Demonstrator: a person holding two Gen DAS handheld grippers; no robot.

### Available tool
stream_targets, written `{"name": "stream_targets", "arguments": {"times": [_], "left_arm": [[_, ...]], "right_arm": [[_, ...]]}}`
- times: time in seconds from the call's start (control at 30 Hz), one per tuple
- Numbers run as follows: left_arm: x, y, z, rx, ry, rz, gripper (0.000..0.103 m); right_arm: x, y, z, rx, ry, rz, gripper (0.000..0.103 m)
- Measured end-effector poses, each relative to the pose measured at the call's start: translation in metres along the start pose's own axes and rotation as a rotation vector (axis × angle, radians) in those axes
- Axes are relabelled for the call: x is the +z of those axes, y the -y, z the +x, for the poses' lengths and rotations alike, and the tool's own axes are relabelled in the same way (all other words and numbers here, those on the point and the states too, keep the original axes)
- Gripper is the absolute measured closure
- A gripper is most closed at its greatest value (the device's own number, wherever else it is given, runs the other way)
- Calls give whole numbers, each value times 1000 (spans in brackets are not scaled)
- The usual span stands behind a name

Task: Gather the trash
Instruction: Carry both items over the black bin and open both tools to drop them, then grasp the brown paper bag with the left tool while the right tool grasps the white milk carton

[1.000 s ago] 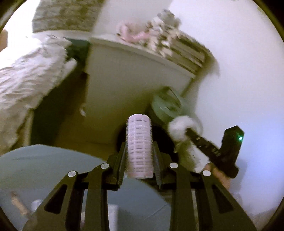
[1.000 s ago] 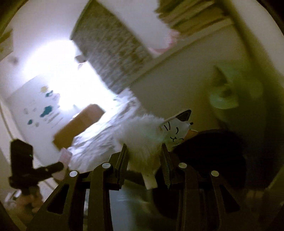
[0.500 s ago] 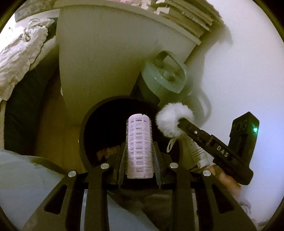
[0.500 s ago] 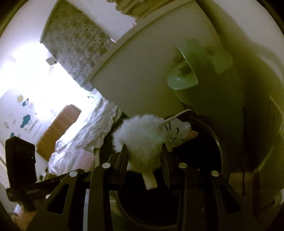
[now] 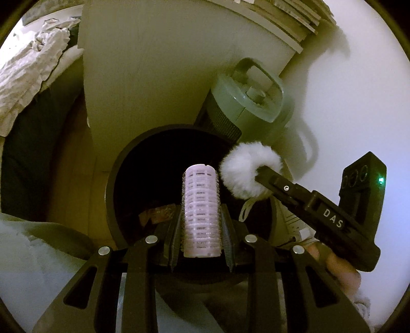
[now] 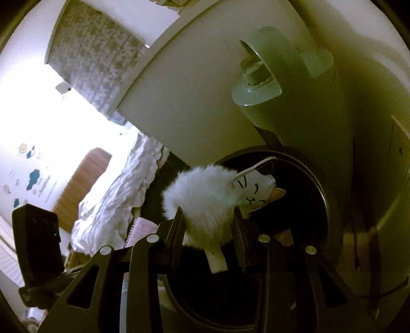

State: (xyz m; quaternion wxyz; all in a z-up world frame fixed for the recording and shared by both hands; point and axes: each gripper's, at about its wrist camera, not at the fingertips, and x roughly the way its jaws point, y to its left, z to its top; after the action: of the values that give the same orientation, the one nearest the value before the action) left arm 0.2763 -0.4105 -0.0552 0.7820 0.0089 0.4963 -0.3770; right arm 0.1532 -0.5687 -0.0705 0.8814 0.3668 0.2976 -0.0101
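Tongs (image 5: 202,225) tight around hair roller (image 5: 202,205)

The inside of the dark bin (image 5: 133,179) is showing only blackness and a few crumpled scraps too dim to name. The left tongs (image 5: 201,230) are covering the hair roller's (image 5: 202,205) lower end. The right tongs (image 6: 208,230) are hiding the base of the fluffy cat toy (image 6: 202,194). The book stack (image 5: 294,15) is running off the top edge.

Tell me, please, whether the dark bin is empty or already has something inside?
Not empty: the dark bin already holds some crumpled scraps at its bottom; how full it is cannot be told.
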Motion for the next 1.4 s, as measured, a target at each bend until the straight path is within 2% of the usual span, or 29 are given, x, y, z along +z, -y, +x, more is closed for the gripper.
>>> {"name": "stream_targets", "arguments": {"times": [0.2,0.27,0.3,0.43,0.53,0.57,0.63,0.67,0.7,0.83,0.97,1.03,1.07,1.17,1.3,1.4], "left_arm": [[2,-4,5,4,-2,-9,74],[2,-4,6,7,-5,-11,74],[2,-4,7,11,-5,-11,73],[1,-4,6,20,-2,-13,73],[1,-4,4,22,-1,-19,72],[1,-3,4,24,-1,-21,69],[1,-3,2,33,-1,-26,53],[0,-2,-1,42,3,-27,37],[0,-1,-4,54,14,-22,27],[-2,1,-21,64,34,-21,26],[-15,4,-60,52,76,-58,26],[-26,5,-85,49,102,-76,22],[-35,5,-103,52,124,-86,18],[-66,-1,-157,65,194,-91,18],[-119,-32,-225,136,271,-141,18],[-170,-72,-266,253,294,-206,18]], "right_arm": [[-1,2,4,-6,-7,13,67],[-1,2,3,-8,-4,21,63],[-1,3,1,-9,-1,29,61],[-1,5,-2,-9,23,57,44],[-2,6,-5,-5,35,64,39],[-2,6,-5,-7,39,66,38],[-2,6,-5,-3,42,70,37],[-2,6,-6,-3,44,71,37],[-3,6,-6,-2,47,72,37],[-4,7,-5,8,61,80,35],[-9,4,-2,14,56,69,33],[-13,0,0,17,52,56,33],[-16,-3,1,22,45,46,33],[-26,-15,3,40,25,1,33],[-44,-35,-1,68,-3,-82,33],[-61,-57,-11,125,-27,-158,29]]}}
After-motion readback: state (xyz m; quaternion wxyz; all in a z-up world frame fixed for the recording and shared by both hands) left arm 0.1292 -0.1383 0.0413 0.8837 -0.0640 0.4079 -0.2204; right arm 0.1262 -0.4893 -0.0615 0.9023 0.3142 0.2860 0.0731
